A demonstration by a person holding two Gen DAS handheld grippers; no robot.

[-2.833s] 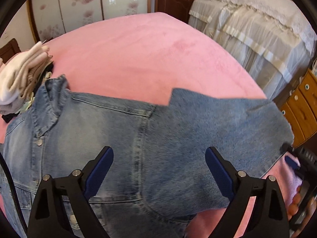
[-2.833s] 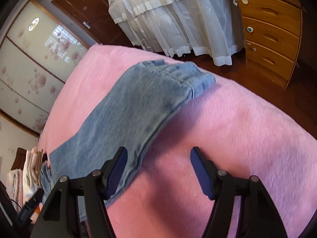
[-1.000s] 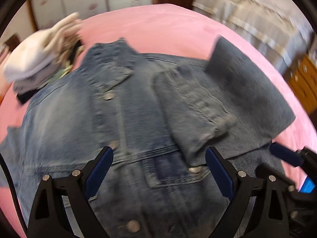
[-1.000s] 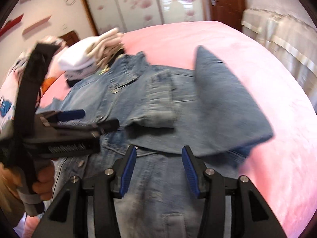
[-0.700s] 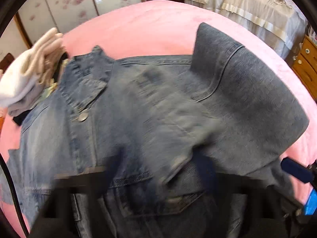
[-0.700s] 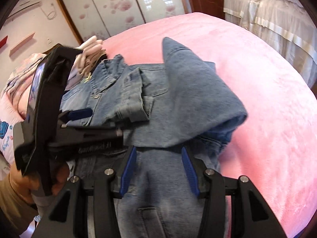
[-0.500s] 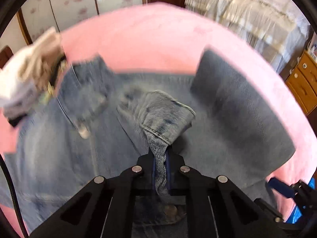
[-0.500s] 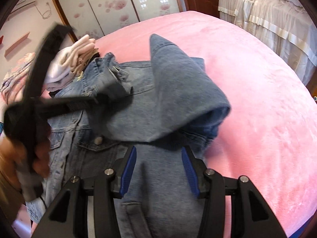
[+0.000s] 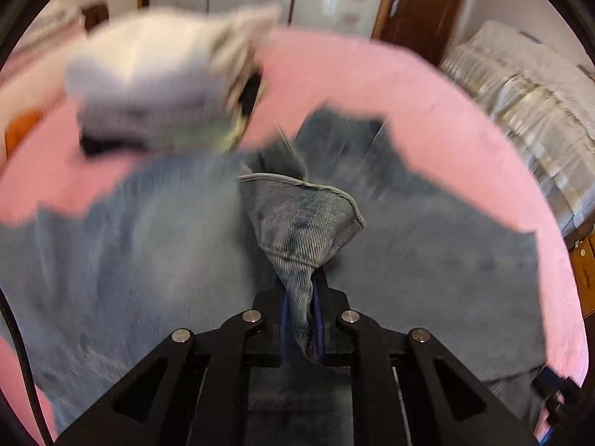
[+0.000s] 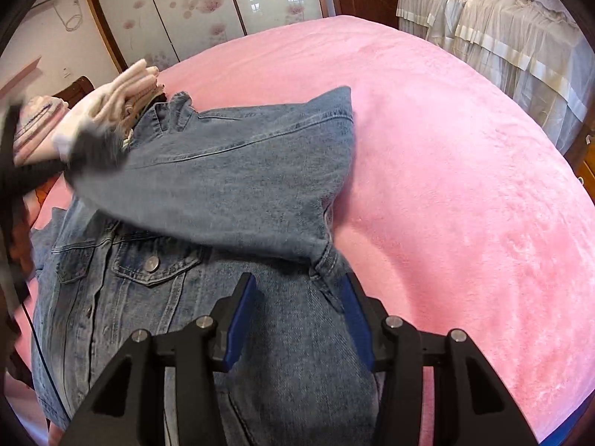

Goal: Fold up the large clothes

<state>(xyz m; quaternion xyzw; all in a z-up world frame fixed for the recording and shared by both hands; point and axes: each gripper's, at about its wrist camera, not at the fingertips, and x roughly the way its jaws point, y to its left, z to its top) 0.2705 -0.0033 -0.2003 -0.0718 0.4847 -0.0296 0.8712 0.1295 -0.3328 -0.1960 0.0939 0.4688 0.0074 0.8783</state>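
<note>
Jacket [image 10: 230, 186] cuff [image 9: 301, 230] pinched in left tool [image 9: 301, 319], left view only.

Left claw [image 9: 301, 319] clamped; right claw [image 10: 297, 319] parted

Both wrist views overlook jacket [image 9: 427, 260] closely.

Bed: your pink blanket [image 10: 446, 156] covers it.
On it: jacket [image 10: 208, 297]; stacked clothes [image 10: 111, 107], perhaps folded.
</note>
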